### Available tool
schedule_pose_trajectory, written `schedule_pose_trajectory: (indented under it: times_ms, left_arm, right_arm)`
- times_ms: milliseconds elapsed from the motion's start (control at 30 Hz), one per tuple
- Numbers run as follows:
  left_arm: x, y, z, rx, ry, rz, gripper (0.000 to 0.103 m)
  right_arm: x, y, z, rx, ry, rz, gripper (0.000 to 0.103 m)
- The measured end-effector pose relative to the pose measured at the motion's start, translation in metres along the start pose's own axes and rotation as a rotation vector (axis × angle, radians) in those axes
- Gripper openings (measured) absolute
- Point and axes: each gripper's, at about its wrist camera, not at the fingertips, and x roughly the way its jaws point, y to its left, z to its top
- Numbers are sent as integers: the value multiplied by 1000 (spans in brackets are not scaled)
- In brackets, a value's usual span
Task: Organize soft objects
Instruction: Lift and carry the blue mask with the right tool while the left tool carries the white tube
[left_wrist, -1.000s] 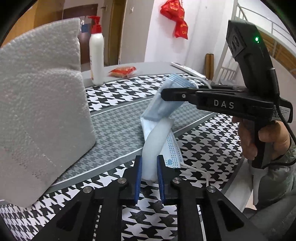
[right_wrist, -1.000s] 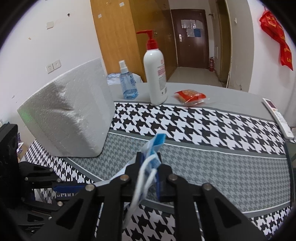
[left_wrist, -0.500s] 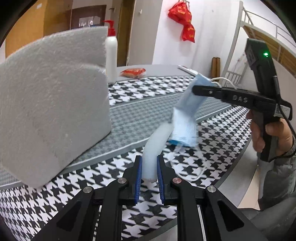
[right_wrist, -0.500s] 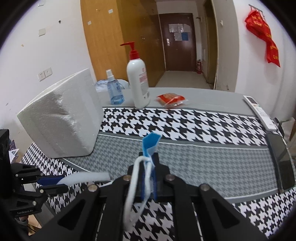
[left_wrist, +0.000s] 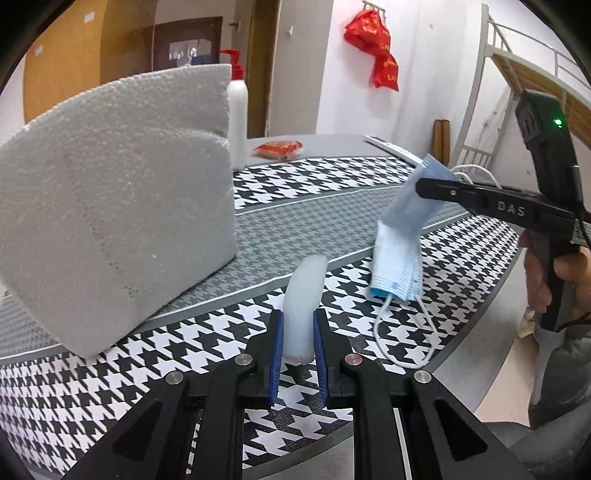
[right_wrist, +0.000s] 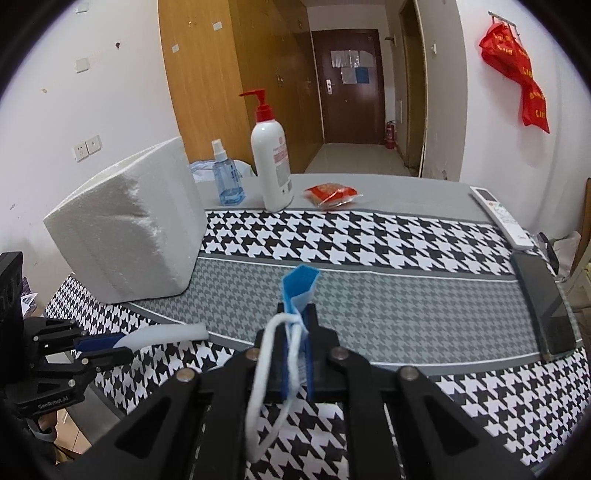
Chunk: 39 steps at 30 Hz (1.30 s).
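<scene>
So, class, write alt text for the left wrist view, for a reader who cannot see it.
The left claw grips a white foam strip above a houndstooth tablecloth, while the right claw holds a blue face mask dangling nearby. A large white foam block stands on the left.

Ahead of me a white pump bottle with a red dispenser (right_wrist: 272, 162) stands beside a clear blue spray bottle (right_wrist: 226, 175). A red snack packet (right_wrist: 331, 195), a white remote control (right_wrist: 500, 216) and a black phone (right_wrist: 545, 302) lie on the houndstooth tablecloth (right_wrist: 369, 243).
</scene>
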Motion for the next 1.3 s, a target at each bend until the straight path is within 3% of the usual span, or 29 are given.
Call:
schedule_pose_trajectory:
  times_ms: [800,1300]
  left_arm:
    - [-35,-8,0,-8,-100,64,17]
    - [-85,-14,10,14,-237,100,17]
  right_arm:
    - [-44,22,-8,-29,-72,7,9]
    - [-75,46,6,-66,-157,41,9]
